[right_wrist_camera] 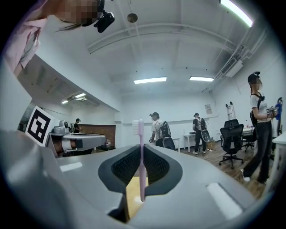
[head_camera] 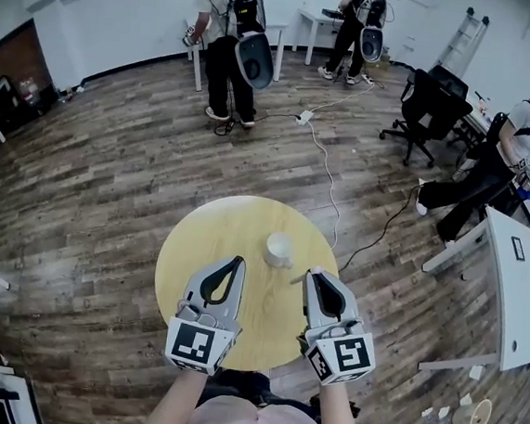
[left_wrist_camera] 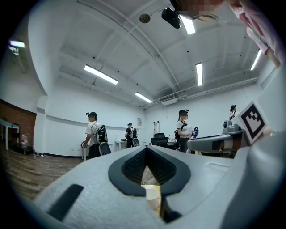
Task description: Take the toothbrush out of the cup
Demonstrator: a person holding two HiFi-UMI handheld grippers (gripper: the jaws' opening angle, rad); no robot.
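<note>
A white cup point(head_camera: 279, 249) stands upright on the round yellow table point(head_camera: 196, 246), just past my two grippers. In the left gripper view the cup point(left_wrist_camera: 152, 197) shows through the gap under the jaws. A pink toothbrush point(right_wrist_camera: 141, 170) stands upright in my right gripper point(right_wrist_camera: 140, 147), bristles on top, clear of the cup. In the head view the toothbrush point(head_camera: 298, 278) is only a thin sliver at the tip of the right gripper point(head_camera: 314, 275), which is right of and nearer than the cup. The left gripper point(head_camera: 239, 263) hovers to the cup's near left. Its jaws point(left_wrist_camera: 146, 150) meet at the tips with nothing between them.
Wooden floor surrounds the table. Three people stand or walk at the back and right of the room. A black office chair point(head_camera: 429, 106), white desks point(head_camera: 519, 287) and a cable point(head_camera: 329, 180) trailing across the floor lie beyond the table.
</note>
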